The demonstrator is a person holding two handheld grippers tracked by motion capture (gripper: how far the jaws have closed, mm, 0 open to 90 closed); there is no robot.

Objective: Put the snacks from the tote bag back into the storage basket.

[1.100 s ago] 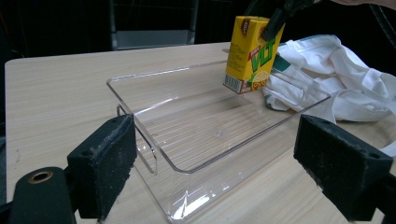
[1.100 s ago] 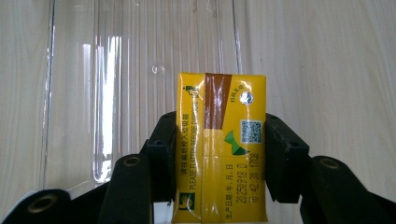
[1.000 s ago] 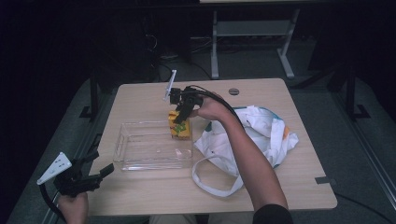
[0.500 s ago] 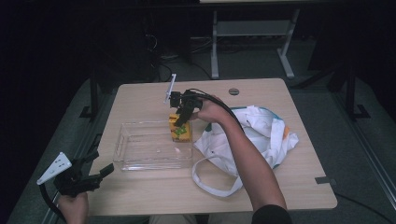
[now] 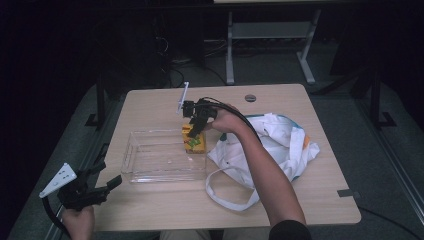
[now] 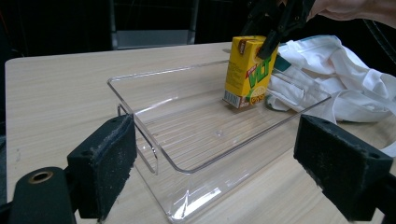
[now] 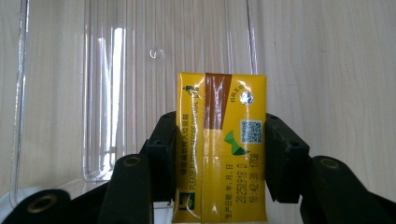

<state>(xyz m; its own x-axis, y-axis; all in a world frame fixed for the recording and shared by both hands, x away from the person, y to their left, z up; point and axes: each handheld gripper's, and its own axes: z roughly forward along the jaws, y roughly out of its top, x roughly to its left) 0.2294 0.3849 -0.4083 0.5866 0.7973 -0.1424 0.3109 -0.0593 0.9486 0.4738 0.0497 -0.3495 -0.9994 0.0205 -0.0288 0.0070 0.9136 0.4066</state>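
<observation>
- Yellow and printed, the drink carton (image 5: 194, 140) stands upright at the right end of the clear plastic tray (image 5: 150, 162), near the corner beside the white cloth bag (image 5: 280, 145).
- We have it clamped in our right gripper (image 5: 199, 122), whose jaws press on its two narrow sides near the top, as the right gripper view shows (image 7: 219, 158).
- We judge the carton light and fairly stiff, yet its glossy walls would dent under a hard squeeze; a hold across the narrow sides, below the folded top, seems safest.
- Whether it rests on the tray floor or hangs just above it, we cannot tell.
- Our left gripper (image 5: 92, 187) hovers at the near left corner of the table (image 5: 165, 105) with its jaws spread wide and nothing between them; its padded jaws frame the tray in the left gripper view (image 6: 233, 163).
- We work on pale wood-grain laminate, flat and bare apart from the tray, the bag and a small round grommet (image 5: 250, 98).
- Beyond it the room is dark, with a metal stand (image 5: 270, 35) behind.
</observation>
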